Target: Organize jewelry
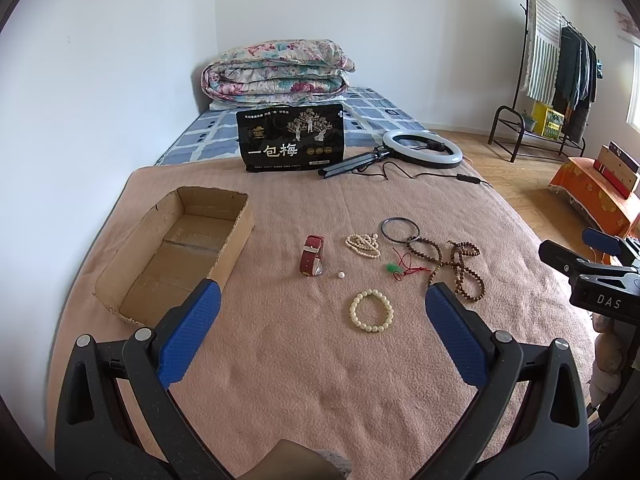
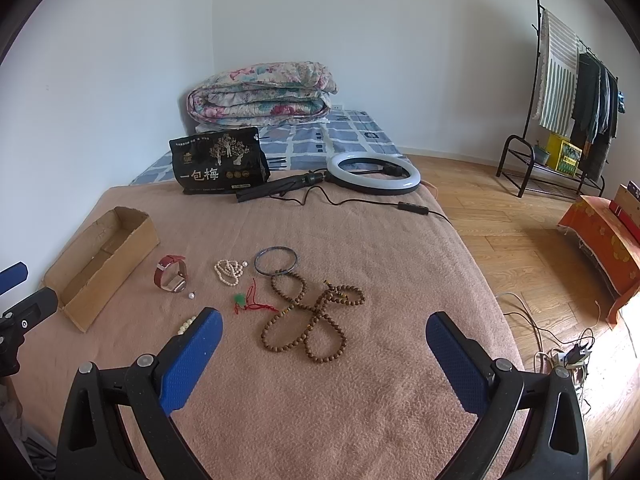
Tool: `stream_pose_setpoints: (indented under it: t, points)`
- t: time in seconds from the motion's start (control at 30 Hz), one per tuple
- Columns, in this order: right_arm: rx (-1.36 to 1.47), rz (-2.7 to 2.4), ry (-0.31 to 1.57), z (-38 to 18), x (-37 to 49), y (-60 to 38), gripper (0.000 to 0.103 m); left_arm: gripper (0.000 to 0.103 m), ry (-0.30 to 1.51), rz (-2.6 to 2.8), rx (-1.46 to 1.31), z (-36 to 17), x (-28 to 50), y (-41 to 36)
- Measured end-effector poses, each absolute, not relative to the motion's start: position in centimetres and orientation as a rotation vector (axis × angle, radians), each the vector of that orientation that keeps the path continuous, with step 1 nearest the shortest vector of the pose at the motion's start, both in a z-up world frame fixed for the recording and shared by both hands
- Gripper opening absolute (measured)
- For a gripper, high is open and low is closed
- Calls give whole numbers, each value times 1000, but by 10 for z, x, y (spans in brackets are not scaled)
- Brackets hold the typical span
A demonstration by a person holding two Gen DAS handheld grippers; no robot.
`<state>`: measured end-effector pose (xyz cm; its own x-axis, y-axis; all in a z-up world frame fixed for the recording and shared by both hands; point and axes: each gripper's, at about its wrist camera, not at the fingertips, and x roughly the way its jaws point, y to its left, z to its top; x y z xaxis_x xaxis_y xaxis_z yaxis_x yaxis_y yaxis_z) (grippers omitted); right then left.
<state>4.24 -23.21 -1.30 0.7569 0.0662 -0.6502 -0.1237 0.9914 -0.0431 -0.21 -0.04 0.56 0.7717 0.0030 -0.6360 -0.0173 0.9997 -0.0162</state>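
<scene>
left tongs (image 1: pixel 322 300) wide | cream bracelet (image 1: pixel 371 311) between (untouched) | cardboard box (image 1: pixel 176 252) left

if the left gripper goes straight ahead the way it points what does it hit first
Most likely the cream bead bracelet, which lies on the blanket between the open jaws of the left gripper. Depth is unclear, so it might touch bare blanket first.

The right gripper (image 2: pixel 324 322) hovers over the pinkish-tan blanket-covered bed (image 2: pixel 360 380), its blue-padded fingers (image 2: pixel 192 356) spread wide with nothing between them. A long brown wooden bead strand (image 2: pixel 316 320) lies looped at twelve o'clock from the fingers. At ten o'clock sit a red-strapped watch (image 2: pixel 171 274) and an open cardboard box (image 2: pixel 104 264).
</scene>
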Motion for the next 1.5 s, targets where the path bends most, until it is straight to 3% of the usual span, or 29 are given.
stream_pose_setpoints:
  t: [0.8,1.5]
  points:
    - [-84,103,707,-14,43,-232,103,103,701,10,-26,6,-1,-1]
    - [-79,98,740,-26,55,-232,103,103,790,6,-52,-32,15,5]
